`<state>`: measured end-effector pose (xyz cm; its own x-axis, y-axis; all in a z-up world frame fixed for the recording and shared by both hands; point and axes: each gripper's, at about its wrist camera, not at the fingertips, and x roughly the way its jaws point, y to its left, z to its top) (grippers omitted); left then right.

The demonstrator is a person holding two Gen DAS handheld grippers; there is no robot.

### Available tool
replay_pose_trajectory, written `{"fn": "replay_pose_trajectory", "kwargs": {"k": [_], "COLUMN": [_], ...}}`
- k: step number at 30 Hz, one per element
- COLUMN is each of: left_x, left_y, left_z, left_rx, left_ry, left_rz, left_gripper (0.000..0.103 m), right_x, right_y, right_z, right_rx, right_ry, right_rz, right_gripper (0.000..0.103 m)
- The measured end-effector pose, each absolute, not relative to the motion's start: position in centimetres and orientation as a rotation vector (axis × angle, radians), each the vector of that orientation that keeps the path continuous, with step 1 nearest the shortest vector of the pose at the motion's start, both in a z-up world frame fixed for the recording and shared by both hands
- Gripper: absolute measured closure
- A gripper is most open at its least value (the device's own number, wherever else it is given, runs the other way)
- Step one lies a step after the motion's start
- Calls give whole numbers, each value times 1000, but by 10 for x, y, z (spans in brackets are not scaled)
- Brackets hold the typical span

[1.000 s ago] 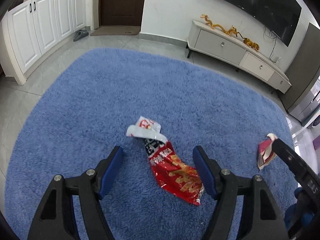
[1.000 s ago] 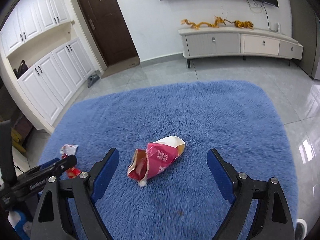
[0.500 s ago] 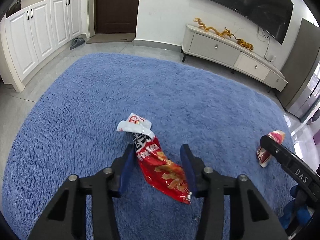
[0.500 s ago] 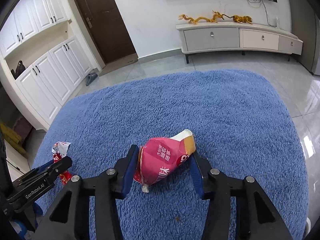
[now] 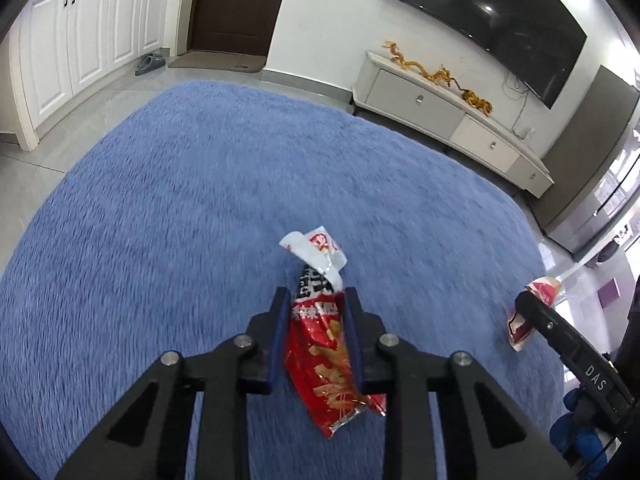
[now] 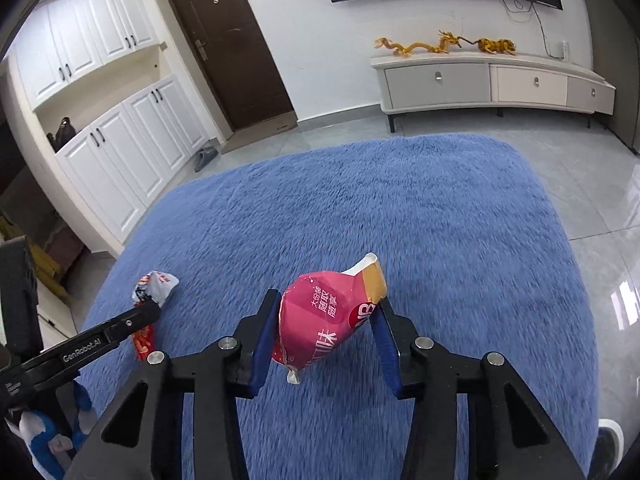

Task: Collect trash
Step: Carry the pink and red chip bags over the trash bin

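Observation:
My left gripper (image 5: 314, 300) is shut on a red snack wrapper (image 5: 324, 344) with a crumpled white top, held above the blue rug (image 5: 180, 208). My right gripper (image 6: 326, 308) is shut on a puffy pink snack bag (image 6: 324, 320), also lifted off the rug. In the left wrist view the pink bag (image 5: 534, 312) shows at the right with the right gripper's finger over it. In the right wrist view the red wrapper (image 6: 154, 292) shows at the left behind the left gripper's finger.
The blue shag rug (image 6: 420, 220) lies on grey floor tiles. A low white TV cabinet (image 6: 492, 84) stands by the far wall, white cupboards (image 6: 120, 152) at the left, a dark door (image 6: 228, 40) behind. A slipper (image 6: 206, 156) lies by the cupboards.
Both grippers went from wide open to shut, the left on the red wrapper and the right on the pink bag. Both pieces have come up off the rug.

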<state>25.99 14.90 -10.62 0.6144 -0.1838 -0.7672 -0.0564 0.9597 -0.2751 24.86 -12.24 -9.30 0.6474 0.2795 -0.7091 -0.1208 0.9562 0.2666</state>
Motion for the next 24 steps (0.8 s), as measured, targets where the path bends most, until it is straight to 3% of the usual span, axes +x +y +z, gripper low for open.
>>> {"fn": "replay_pose_trajectory", "kwargs": {"k": [24], "left_x": [116], "left_y": [76], "left_z": [-34], "left_rx": [-122], "left_ry": [758], "left_rz": [-251], "left_gripper": [79], "right_x": [46], "right_y": [-176], "right_z": [-34], "right_rx": [122], "right_ry": [749], "right_rz": [267], "right_gripper": [59]}}
